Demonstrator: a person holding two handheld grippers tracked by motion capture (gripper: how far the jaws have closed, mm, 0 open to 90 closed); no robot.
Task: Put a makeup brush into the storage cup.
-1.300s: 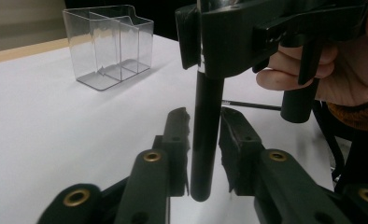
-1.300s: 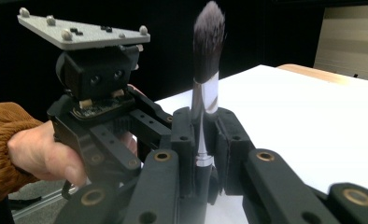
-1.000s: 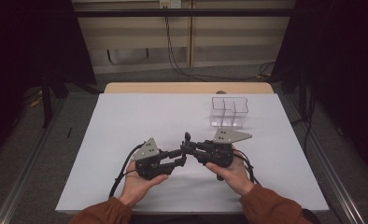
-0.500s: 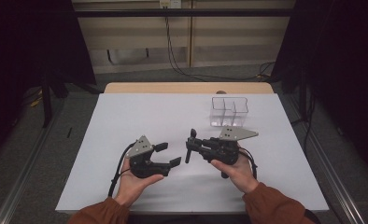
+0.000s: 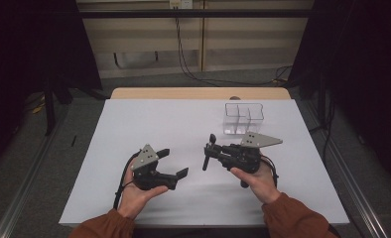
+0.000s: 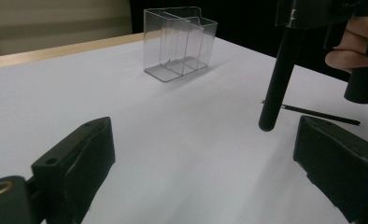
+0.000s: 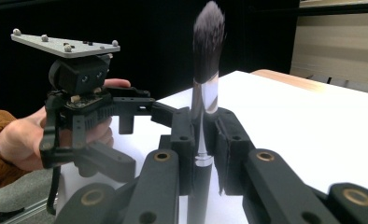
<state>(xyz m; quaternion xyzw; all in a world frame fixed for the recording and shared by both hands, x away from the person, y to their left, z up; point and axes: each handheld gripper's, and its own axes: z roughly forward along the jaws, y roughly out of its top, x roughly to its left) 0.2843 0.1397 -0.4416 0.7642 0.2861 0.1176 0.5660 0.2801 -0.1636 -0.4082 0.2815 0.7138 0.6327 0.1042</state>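
**Brush pinched upright, organizer beyond**

The right gripper (image 5: 209, 151) pinches a makeup brush (image 7: 204, 84) upright at mid-table. The left gripper (image 5: 176, 162), spread and empty, sits beside it. A clear divided organizer (image 5: 243, 118) stands near the far edge, white table (image 5: 159, 119) bare between.

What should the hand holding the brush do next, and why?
Probably carry the makeup brush over toward the clear divided container. The right gripper is shut on the brush, holding it upright, the left gripper is open and apart from it, and the container looks empty, a likely spot for it.
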